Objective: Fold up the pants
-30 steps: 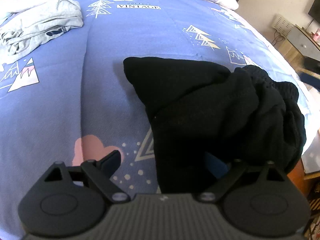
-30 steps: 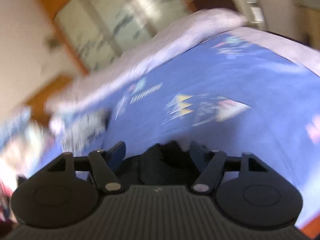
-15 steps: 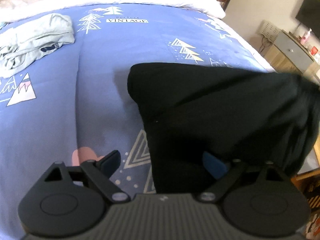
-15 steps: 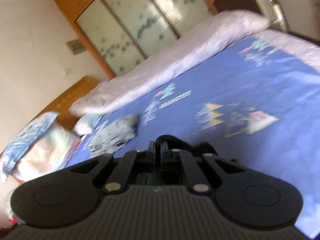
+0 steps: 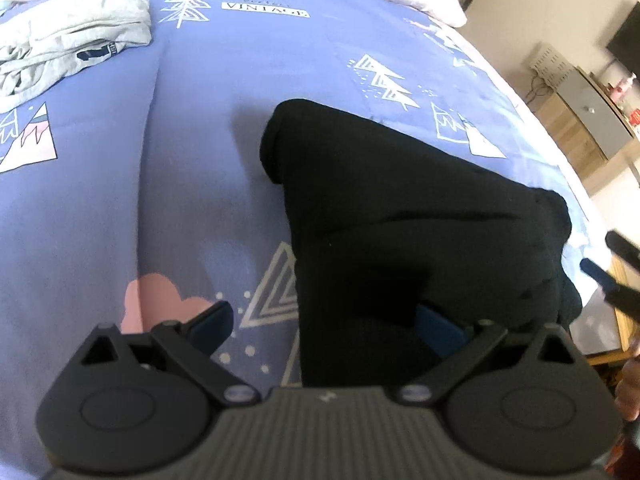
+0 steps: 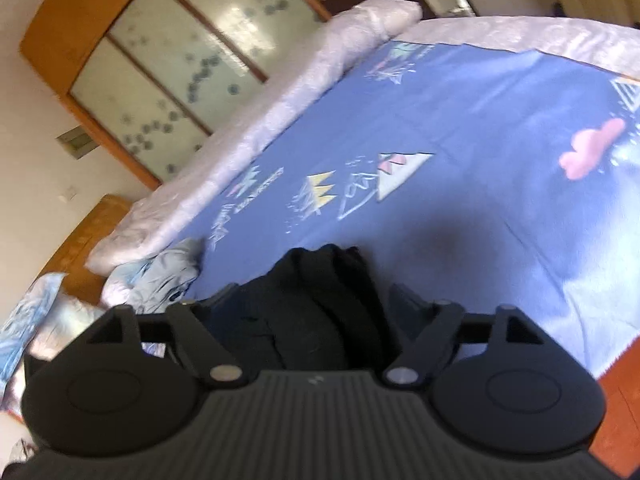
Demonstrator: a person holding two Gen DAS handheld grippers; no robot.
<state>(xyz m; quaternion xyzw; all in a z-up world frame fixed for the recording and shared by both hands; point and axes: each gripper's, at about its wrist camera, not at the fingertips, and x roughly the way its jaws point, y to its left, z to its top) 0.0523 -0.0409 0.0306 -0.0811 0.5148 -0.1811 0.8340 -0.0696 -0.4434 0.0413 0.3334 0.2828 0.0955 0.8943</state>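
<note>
The black pants (image 5: 400, 216) lie folded on the blue bedspread (image 5: 200, 160), their bunched end toward the bed's right side. My left gripper (image 5: 324, 324) hovers over their near corner. Its jaws are opening, with the pants' edge between the fingers and no pad pressing on it. My right gripper (image 6: 318, 300) is at the bunched end, also seen as the right gripper (image 5: 608, 256) from the left wrist. Its jaws are opening, and black fabric (image 6: 320, 292) lies loose between them.
A crumpled grey garment (image 5: 76, 36) lies at the bed's far left, also the grey garment (image 6: 168, 268). A white quilt (image 6: 304, 80) runs along the head. The bed's right edge drops to a wooden floor, with a grey cabinet (image 5: 592, 120) beyond.
The right gripper shut on the pants' bunched end, drew it out to the right, lowered it and let go. The pants now lie flatter. The left gripper has hardly moved.
</note>
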